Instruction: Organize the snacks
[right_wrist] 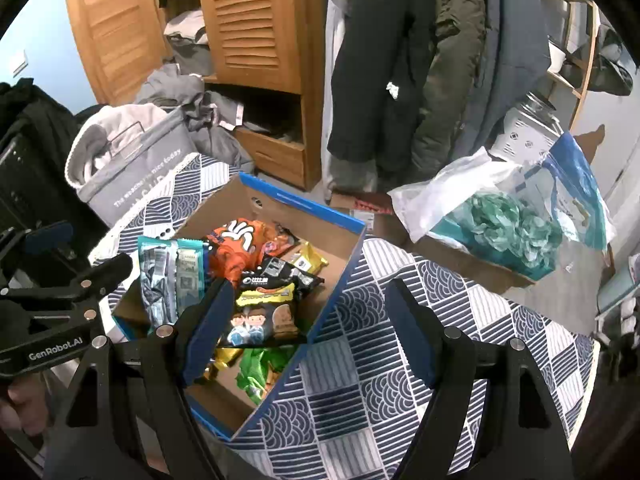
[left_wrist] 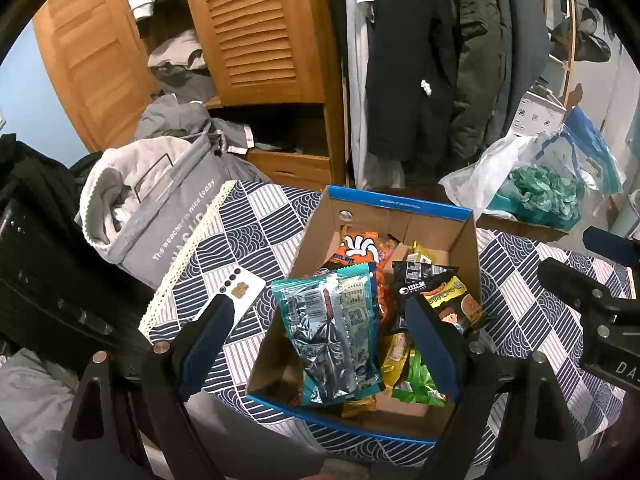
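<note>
Left gripper [left_wrist: 320, 320]: your jaws stand apart over the cardboard box [left_wrist: 396, 210], nothing between the pads; one finger hangs over the patterned cloth [left_wrist: 256, 220] left of the box wall, the other above the snacks inside.

Right gripper [right_wrist: 308, 320]: jaws likewise spread and empty-handed, straddling the box's right wall, one finger over the packets, the other over bare cloth.

Cardboard box: blue-rimmed, open-topped, sitting on the cloth-covered tabletop. Contents, loosely heaped:
- teal-and-silver packet [left_wrist: 336, 320], uppermost, leaning toward the left wall
- orange packet [left_wrist: 358, 246], toward the far wall
- black packet [right_wrist: 264, 312] with cartoon figures, centre
- gold packet [right_wrist: 308, 260], far right corner
- green packet [right_wrist: 256, 368], low near the near wall

Some bare cardboard floor shows at the far right and the near corners.

Surroundings:
- white phone [left_wrist: 240, 292], flat on the cloth, just left of the box
- grey laundry basket [left_wrist: 160, 216], beyond the cloth's lace-trimmed left edge
- clear plastic bag [right_wrist: 500, 216] of teal material, well apart at the far right
- wooden wardrobe [left_wrist: 256, 28] and hanging coats [left_wrist: 420, 60], behind

You have open cloth to the right of the box.
</note>
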`<state>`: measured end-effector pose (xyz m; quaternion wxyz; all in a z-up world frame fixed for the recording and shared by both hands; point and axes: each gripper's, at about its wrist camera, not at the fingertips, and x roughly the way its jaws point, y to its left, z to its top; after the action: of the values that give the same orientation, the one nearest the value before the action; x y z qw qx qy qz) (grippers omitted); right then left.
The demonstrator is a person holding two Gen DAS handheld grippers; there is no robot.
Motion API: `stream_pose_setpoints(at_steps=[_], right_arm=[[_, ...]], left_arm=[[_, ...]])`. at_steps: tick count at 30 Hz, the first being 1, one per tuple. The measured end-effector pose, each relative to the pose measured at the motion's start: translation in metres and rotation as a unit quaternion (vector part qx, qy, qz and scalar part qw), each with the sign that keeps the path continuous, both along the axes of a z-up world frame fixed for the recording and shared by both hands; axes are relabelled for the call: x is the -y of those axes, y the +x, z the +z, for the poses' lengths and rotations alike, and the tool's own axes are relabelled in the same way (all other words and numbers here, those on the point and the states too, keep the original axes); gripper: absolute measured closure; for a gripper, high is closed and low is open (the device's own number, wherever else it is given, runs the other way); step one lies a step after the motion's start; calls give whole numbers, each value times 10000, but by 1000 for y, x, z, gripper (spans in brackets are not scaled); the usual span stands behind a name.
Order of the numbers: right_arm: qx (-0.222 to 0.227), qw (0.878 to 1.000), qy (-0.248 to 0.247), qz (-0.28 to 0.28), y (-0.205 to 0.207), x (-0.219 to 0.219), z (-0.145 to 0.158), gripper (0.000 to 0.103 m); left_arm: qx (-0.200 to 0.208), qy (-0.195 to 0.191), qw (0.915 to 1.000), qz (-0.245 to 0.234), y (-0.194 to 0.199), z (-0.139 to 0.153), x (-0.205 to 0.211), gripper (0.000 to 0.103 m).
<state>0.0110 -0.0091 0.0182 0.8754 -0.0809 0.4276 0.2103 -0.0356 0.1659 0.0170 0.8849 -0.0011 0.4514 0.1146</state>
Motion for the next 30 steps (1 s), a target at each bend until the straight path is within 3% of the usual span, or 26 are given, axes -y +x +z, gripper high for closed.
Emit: stream_pose_setpoints(at_steps=[30], right_arm=[[-10,10000,6,-8,0,2,0,26]], left_arm=[[-42,-51,10000,-13,-2,-1,0,14]])
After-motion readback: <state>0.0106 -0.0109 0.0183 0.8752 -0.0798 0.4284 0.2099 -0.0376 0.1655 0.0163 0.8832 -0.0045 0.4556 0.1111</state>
